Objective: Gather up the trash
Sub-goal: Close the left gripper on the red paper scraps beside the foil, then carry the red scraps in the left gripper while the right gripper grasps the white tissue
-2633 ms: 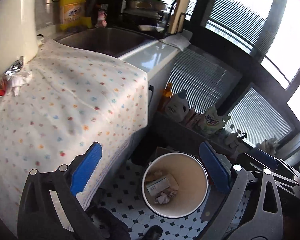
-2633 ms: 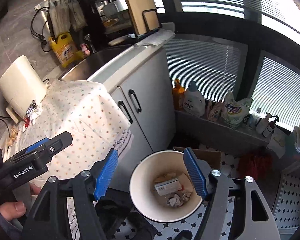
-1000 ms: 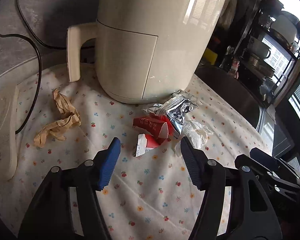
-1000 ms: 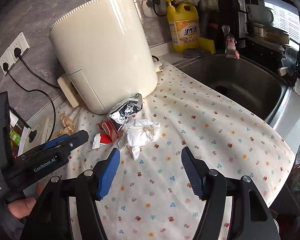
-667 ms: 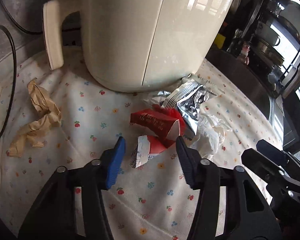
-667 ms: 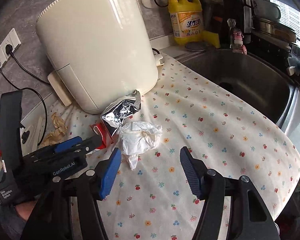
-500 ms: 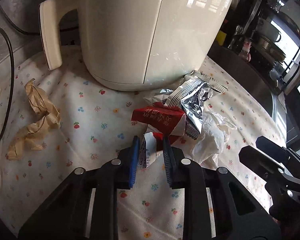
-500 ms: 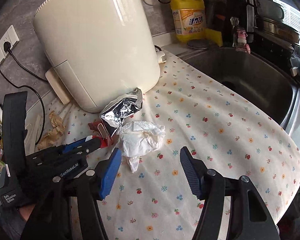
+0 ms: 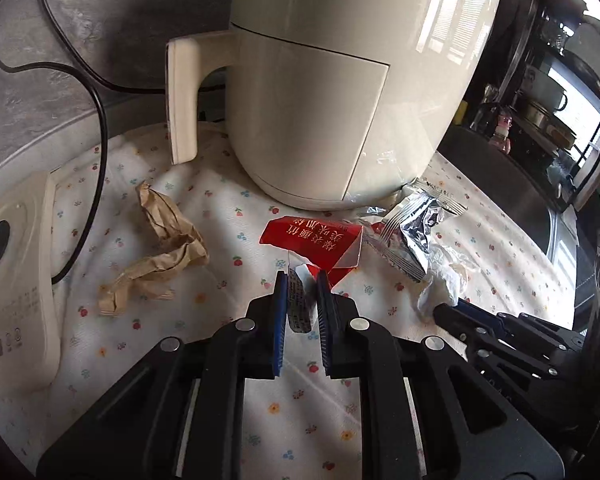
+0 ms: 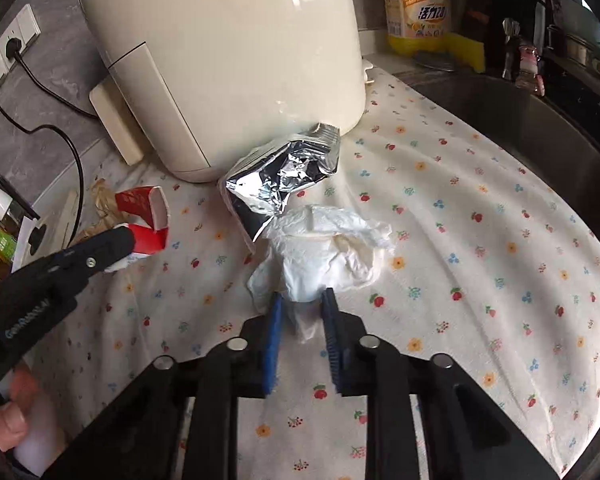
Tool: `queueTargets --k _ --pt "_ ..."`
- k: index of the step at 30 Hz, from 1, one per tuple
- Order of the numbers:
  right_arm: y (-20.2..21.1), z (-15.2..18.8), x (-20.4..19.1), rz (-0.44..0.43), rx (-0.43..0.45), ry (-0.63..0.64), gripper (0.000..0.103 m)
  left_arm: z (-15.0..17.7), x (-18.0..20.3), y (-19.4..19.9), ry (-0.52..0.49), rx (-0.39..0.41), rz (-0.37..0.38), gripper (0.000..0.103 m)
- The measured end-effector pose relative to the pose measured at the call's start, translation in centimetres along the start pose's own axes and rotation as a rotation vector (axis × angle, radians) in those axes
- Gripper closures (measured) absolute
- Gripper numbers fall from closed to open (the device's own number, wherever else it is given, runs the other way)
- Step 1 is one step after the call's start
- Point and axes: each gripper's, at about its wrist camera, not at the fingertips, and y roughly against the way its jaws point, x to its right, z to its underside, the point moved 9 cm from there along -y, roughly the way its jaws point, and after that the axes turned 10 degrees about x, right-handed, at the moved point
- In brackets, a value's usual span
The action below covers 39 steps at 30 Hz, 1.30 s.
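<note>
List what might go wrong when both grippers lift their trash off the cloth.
1. The left gripper pinches only one end of the red carton, which may slip or tear.
2. The right gripper holds just the tail of the white tissue; it might pull free.
3. The foil wrapper overlaps the tissue and could get dragged along the floral cloth.

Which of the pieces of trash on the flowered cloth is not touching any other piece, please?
The crumpled brown paper strip. It lies alone left of the red carton, while the carton, silver foil wrapper and white tissue sit bunched together.
</note>
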Motion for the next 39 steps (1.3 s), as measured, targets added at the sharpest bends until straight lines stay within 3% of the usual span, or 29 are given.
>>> queueTargets --k 8,18,39 --pt "4.7 0.8 1.8 0.009 0.051 -0.018 0.1 0.9 2.3 2.5 -0.008 0.027 0.018 0.089" --pt "12.3 3.6 7.0 0.065 0.098 -0.082 0.1 3.5 10.6 6.5 -0.083 0.031 0.101 0.088" --pt "27.2 16.3 21.7 0.264 0.129 -0.265 0.1 14.8 28.5 13.0 -0.242 -0.034 0.298 0.088"
